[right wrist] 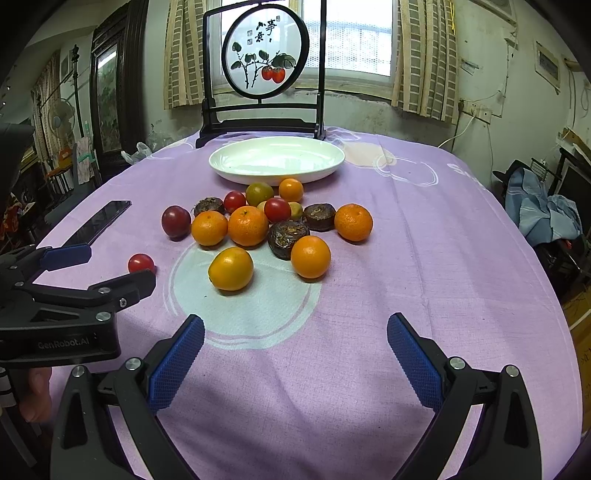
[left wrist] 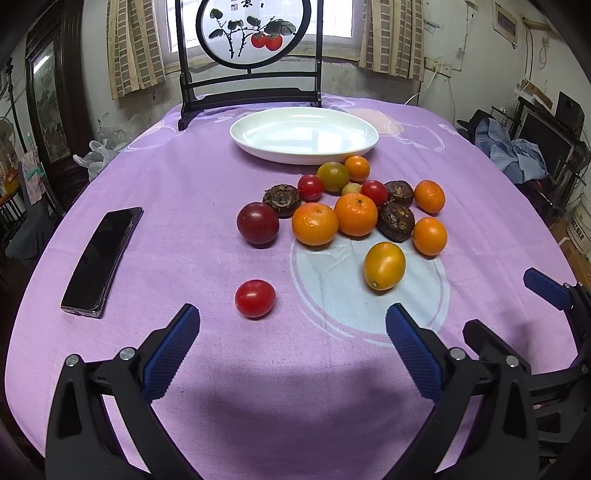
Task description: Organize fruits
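A pile of fruit lies mid-table: several oranges (left wrist: 315,223) (right wrist: 248,225), red cherry tomatoes (left wrist: 310,187), dark brown wrinkled fruits (left wrist: 396,222) and a dark red plum (left wrist: 258,223) (right wrist: 176,221). A yellow-orange fruit (left wrist: 384,265) (right wrist: 231,268) and a lone red tomato (left wrist: 255,298) (right wrist: 141,263) lie nearer. An empty white oval plate (left wrist: 343,122) (right wrist: 321,149) stands behind the pile. My left gripper (left wrist: 293,317) is open and empty just short of the lone tomato. My right gripper (right wrist: 295,326) is open and empty, short of the yellow-orange fruit.
A black phone (left wrist: 101,260) (right wrist: 98,222) lies at the left on the purple tablecloth (left wrist: 207,177). A framed round persimmon painting (left wrist: 253,33) (right wrist: 265,51) stands at the table's far edge. The left gripper shows at the left edge of the right wrist view (right wrist: 105,269). Room clutter lies beyond the right edge.
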{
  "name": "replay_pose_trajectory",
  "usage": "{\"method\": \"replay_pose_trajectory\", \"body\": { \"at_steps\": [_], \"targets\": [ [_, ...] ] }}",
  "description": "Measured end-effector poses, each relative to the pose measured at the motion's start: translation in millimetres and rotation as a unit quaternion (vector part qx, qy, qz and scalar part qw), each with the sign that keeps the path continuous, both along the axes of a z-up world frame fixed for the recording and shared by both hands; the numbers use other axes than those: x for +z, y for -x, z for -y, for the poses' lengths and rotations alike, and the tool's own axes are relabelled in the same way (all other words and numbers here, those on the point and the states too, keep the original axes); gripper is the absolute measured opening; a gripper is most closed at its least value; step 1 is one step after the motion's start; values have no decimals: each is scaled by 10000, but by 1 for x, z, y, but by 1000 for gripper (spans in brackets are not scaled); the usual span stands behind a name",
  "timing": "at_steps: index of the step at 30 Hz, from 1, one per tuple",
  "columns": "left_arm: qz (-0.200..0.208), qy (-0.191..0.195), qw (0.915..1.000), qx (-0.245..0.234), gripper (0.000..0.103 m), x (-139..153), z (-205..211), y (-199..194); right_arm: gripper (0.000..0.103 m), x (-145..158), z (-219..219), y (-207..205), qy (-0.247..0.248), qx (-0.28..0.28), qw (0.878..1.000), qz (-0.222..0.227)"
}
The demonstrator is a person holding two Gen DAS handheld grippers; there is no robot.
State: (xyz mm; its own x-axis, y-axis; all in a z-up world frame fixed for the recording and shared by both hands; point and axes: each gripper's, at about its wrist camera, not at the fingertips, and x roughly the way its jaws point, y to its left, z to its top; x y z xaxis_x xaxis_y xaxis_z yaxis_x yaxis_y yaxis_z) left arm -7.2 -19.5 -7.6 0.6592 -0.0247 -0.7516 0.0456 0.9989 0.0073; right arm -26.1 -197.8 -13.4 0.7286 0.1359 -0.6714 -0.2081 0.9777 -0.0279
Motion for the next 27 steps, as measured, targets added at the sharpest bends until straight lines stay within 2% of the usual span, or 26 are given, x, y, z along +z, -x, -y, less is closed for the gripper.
{"method": "replay_pose_trajectory", "body": {
  "at_steps": [27],
  "targets": [
    [-87, -16, 10000, -4, 99, -2, 1, 0, 100, -6, -1, -1, 33, 16, 10000, -65]
  ]
}}
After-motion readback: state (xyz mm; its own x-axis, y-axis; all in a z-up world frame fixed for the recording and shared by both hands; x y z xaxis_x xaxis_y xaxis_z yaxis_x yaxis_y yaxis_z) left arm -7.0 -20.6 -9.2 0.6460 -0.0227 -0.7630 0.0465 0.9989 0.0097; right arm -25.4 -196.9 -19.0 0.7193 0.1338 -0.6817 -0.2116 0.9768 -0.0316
